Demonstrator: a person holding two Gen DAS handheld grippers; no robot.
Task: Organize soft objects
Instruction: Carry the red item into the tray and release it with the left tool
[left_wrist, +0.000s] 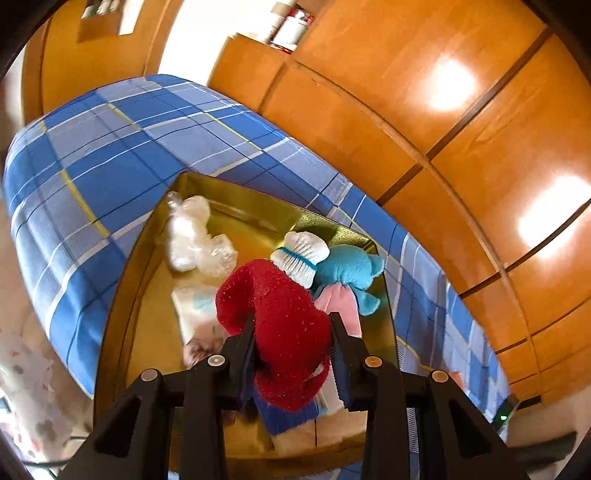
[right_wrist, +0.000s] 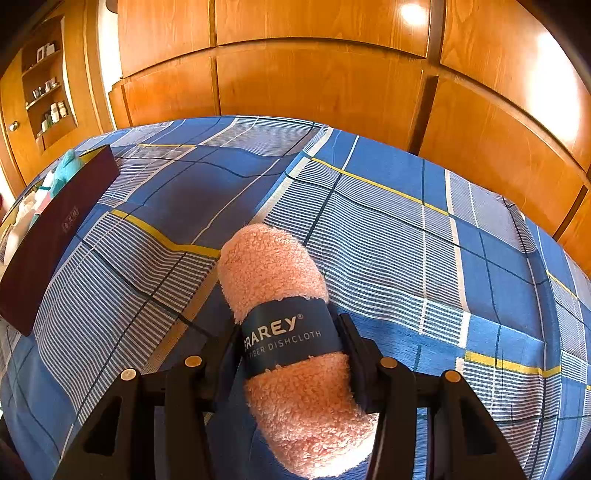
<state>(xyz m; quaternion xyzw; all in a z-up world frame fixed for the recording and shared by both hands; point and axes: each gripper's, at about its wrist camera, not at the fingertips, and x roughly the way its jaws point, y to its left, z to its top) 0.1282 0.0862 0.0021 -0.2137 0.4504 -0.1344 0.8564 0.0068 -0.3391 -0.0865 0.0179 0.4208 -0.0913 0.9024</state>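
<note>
Left gripper (left_wrist: 293, 332) jaws clamp a red sock (left_wrist: 280, 325) above the gold box (left_wrist: 147, 295), probably for dropping in. Right gripper (right_wrist: 291, 332) jaws pinch the dishcloth (right_wrist: 280, 317) at its band, above the bed (right_wrist: 406, 221).

The left wrist view looks steeply down, close over the gold box (left_wrist: 229, 218); the right looks low across the bed (right_wrist: 388, 229) — both share bed, box and wardrobe (right_wrist: 314, 74).
</note>
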